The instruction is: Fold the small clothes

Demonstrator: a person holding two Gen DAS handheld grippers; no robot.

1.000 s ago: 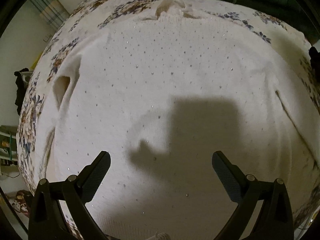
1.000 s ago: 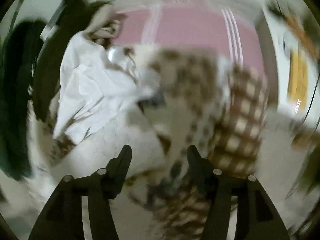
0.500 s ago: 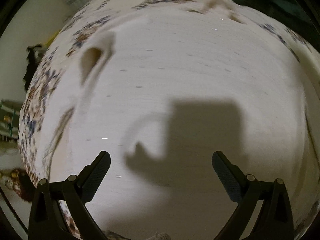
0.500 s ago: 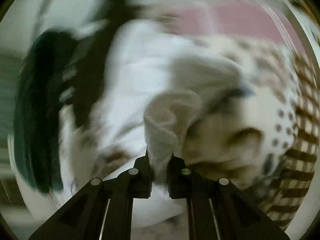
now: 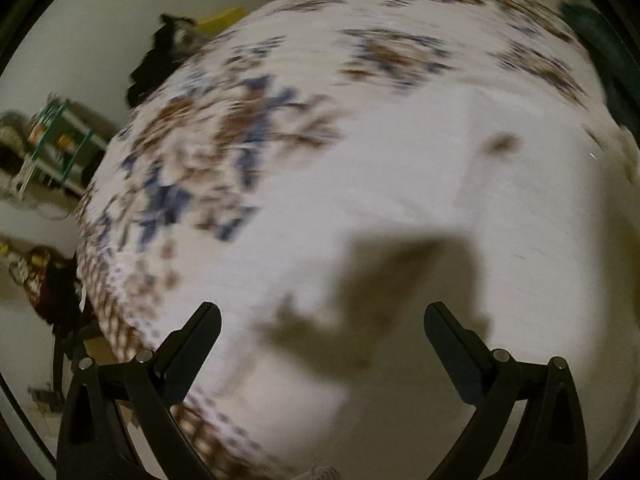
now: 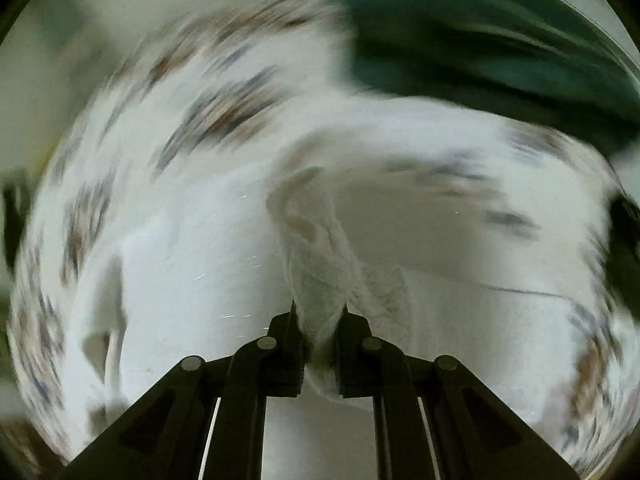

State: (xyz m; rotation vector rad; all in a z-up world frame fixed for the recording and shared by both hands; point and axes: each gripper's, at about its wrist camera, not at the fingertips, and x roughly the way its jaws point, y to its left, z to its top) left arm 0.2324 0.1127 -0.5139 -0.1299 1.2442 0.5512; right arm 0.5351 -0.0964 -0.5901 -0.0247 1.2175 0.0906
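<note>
A white knit sweater (image 5: 400, 200) lies spread on a floral bedsheet (image 5: 208, 152). My left gripper (image 5: 320, 340) is open and empty above the sweater's left part, and its shadow falls on the knit. In the right wrist view my right gripper (image 6: 319, 328) is shut on a bunched fold of the white sweater (image 6: 316, 248) and holds it lifted over the rest of the garment (image 6: 180, 260). Both views are motion-blurred.
A dark green cloth (image 6: 480, 40) lies at the far side of the bed; it also shows in the left wrist view (image 5: 592, 36). Beyond the bed's left edge are a dark garment (image 5: 160, 52), a small shelf (image 5: 52, 136) and a bag on the floor (image 5: 40, 280).
My right gripper has closed on a fold of the white sweater and swung with it over the bed. My left gripper has swept left toward the sweater's left edge, staying open.
</note>
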